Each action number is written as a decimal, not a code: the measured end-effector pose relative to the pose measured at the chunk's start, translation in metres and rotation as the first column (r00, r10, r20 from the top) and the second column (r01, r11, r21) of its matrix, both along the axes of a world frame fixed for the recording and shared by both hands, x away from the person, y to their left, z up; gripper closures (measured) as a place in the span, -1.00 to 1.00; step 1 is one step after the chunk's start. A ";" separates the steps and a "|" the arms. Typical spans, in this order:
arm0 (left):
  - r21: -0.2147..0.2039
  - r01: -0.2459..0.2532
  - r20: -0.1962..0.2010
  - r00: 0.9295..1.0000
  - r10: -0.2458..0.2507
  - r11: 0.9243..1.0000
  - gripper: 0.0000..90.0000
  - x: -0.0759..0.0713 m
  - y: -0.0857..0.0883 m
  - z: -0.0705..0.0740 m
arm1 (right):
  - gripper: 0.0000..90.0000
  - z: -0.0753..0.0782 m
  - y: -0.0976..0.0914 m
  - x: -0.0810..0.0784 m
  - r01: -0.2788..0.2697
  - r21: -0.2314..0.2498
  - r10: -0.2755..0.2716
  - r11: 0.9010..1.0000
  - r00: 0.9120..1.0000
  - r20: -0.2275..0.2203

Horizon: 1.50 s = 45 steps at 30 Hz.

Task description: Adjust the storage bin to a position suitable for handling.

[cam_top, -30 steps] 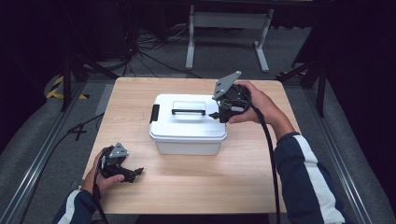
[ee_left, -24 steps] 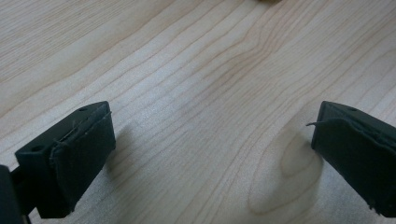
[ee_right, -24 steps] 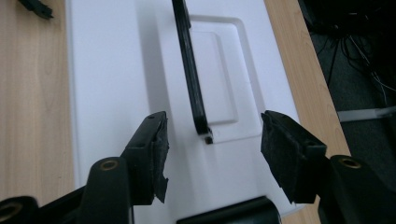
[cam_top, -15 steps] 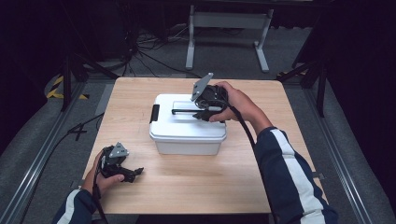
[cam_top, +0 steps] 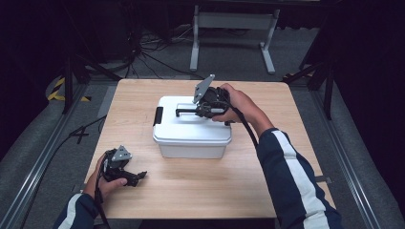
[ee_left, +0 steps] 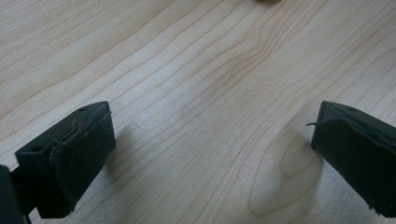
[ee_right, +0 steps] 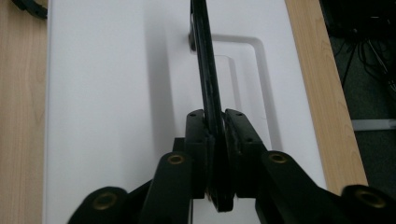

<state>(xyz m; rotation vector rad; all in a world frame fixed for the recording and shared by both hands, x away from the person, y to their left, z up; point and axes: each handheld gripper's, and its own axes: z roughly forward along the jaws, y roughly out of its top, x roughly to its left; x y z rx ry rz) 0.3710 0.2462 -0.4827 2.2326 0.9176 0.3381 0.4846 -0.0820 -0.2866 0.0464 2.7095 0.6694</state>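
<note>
While two tools are in play, there is just one white box on the table, bearing one lid, one black handle on top and one black latch showing on its end toward the person's left. The box stands near the middle of the table, slightly toward the far edge.

The right tool sits on top of the box at the handle's right end. In the right gripper view its jaws have just been closing and are now pressed onto the handle, which runs between the pads and away up the lid above a shallow recess.

The left tool rests low at the near left part of the table, well apart from the box, with a hand around it. In the left gripper view its jaws are spread wide over bare wood with nothing between them.
</note>
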 end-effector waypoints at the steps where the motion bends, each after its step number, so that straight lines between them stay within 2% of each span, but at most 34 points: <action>1: -0.004 -0.004 0.005 1.000 0.004 1.000 -1.00 0.000 0.000 -0.001 | 0.83 0.000 0.000 -0.001 -0.008 0.000 0.008 1.000 1.000 -0.009; 4: 0.000 -0.001 0.000 1.000 0.001 1.000 -1.00 0.000 0.000 0.000 | 0.84 0.000 -0.001 -0.001 -0.012 0.006 0.012 1.000 1.000 -0.008; 10: 0.000 -0.002 -0.001 1.000 0.002 1.000 -1.00 0.000 0.000 0.000 | 0.85 0.001 0.000 -0.004 -0.014 -0.012 0.014 1.000 1.000 0.005; 19: -0.002 -0.005 -0.001 1.000 0.005 1.000 -1.00 -0.001 0.000 0.000 | 0.86 0.005 -0.002 -0.006 -0.020 0.007 0.020 1.000 1.000 0.011; 25: -0.002 -0.006 -0.002 1.000 0.006 1.000 -1.00 -0.001 0.000 0.000 | 0.87 0.014 -0.006 -0.007 -0.020 0.021 0.020 1.000 1.000 0.014; 31: -0.002 -0.007 -0.002 1.000 0.007 1.000 -1.00 -0.001 0.000 0.000 | 0.87 0.027 -0.012 -0.014 -0.018 0.041 0.017 0.999 0.999 0.047; 45: -0.002 -0.013 -0.006 1.000 0.013 1.000 -1.00 -0.002 0.000 0.000 | 0.87 0.042 -0.033 -0.024 0.015 0.078 -0.021 0.997 0.997 0.079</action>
